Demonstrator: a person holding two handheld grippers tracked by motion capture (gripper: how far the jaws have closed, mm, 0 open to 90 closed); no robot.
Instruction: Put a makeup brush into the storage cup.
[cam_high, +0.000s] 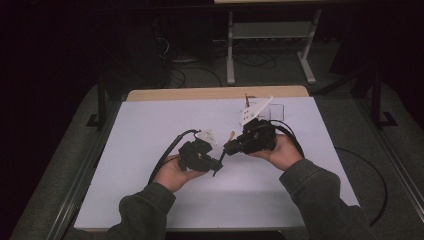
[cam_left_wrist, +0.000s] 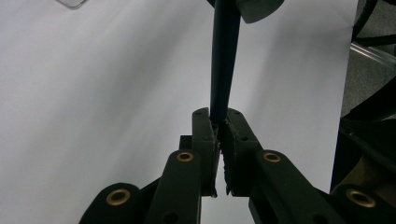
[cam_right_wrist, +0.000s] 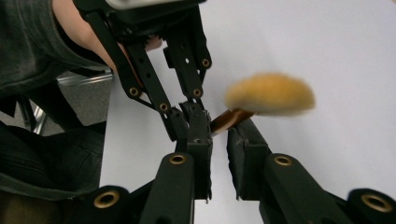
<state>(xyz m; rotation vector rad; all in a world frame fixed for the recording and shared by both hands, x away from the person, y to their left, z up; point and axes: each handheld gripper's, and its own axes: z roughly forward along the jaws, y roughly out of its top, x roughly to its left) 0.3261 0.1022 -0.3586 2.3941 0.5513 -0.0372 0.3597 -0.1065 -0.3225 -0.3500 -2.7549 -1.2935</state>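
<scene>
On the white worktop (cam_high: 150, 125), just left of the middle of the high view, the left gripper (cam_high: 218, 165) is held above the sheet. Its fingers are clamped on the dark handle of a brush (cam_high: 225, 150). The left gripper view confirms this: the fingers (cam_left_wrist: 205, 133) pinch the handle's lower end, and the brush (cam_left_wrist: 224, 56) runs straight up to the top edge of the frame.

Right of centre in the high view, the right gripper (cam_high: 229, 147) points leftward at the same brush, whose pale head sits just above its tip. In the right gripper view the yellow head (cam_right_wrist: 271, 93) hangs blurred in the upper right and the coppery ferrule (cam_right_wrist: 231, 119) slants across the tips of the right gripper (cam_right_wrist: 222, 140). Those fingers stand narrowly apart with a gap showing between the pads, and I see no pinch on the ferrule yet. The left gripper (cam_right_wrist: 191, 116) comes down from the upper left of that frame and meets the brush at the ferrule's lower end.

The step in hand looks like a pass of the brush from one gripper to the other, in the air over the worktop. The next move probably calls for the right fingers to settle squarely on the ferrule or upper handle, clear of the bristles. The left should probably let go only once that hold is firm, or the brush may drop.
</scene>
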